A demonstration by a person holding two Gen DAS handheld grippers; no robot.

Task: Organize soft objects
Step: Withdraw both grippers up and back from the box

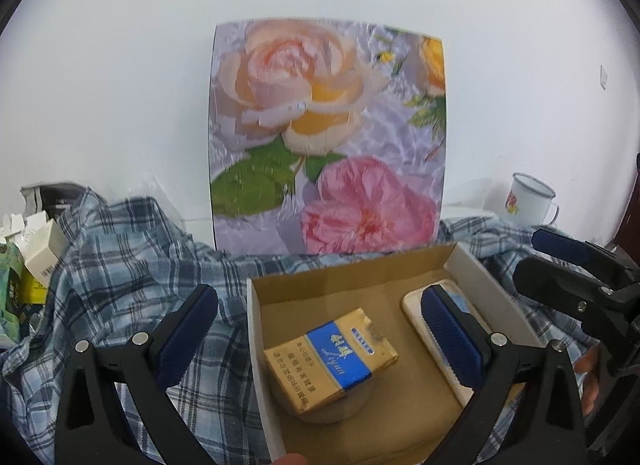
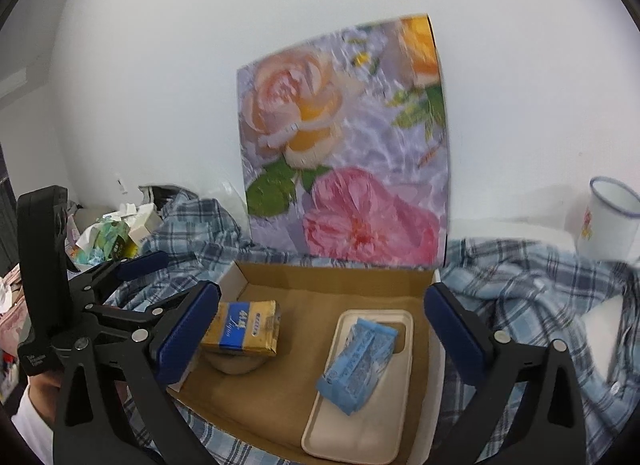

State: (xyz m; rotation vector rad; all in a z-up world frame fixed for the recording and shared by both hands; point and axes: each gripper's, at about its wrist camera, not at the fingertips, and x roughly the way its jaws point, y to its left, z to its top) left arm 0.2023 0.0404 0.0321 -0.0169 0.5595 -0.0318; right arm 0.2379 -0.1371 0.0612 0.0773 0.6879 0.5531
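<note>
Blue tissue packet (image 2: 357,365) on cream tray (image 2: 384,441) inside cardboard box (image 2: 320,277) | long axis leaning right | nearer right tongs (image 2: 322,329), spread, empty | left tongs (image 1: 320,329) spread, empty

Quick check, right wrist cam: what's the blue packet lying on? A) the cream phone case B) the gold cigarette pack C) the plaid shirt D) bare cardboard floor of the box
A: the blue packet lies on the cream phone case inside the cardboard box, while the gold cigarette pack sits apart to its left on a round object.
</note>
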